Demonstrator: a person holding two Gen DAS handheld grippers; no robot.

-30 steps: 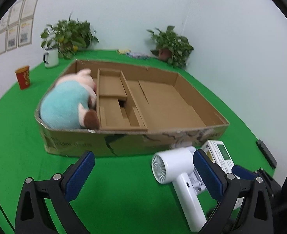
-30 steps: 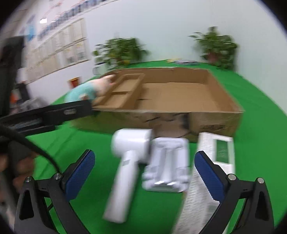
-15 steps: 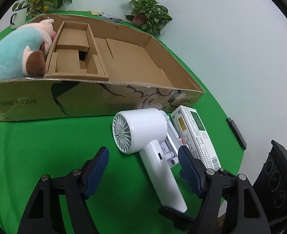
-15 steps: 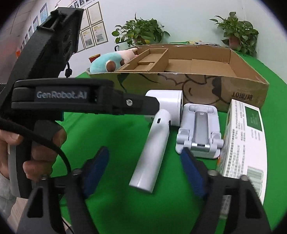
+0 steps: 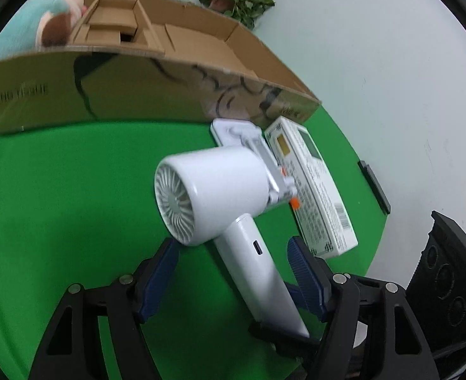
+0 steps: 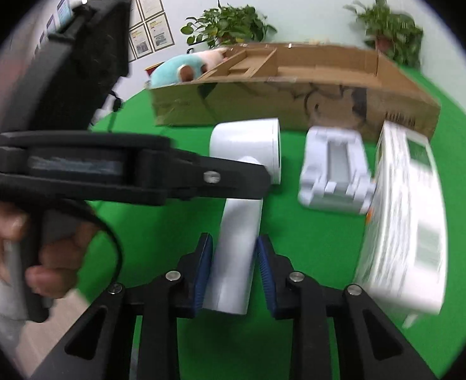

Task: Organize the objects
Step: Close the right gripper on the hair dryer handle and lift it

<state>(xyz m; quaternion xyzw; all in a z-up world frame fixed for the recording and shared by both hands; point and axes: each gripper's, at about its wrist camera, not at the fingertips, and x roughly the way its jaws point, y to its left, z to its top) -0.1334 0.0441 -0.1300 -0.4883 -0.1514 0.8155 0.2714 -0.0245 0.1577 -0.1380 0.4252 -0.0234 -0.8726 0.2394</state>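
One white hair dryer (image 6: 239,221) lies on the green surface (image 5: 68,190), in front of one cardboard box (image 5: 137,88). The right claw (image 6: 234,269), its jaws just closing, presses both pads on the handle. The left claw (image 5: 233,272), slightly closed, straddles the handle without touching. Beside the dryer: one white stand (image 6: 334,171), one white carton (image 6: 404,221). One plush toy (image 6: 182,66) sits in the box.

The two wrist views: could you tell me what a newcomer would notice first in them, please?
A white hair dryer lies on the green table, its handle between the pads of the right gripper, whose jaws have just been closing. Behind it stands a wide, shallow cardboard box, with a teal plush toy in its left end.
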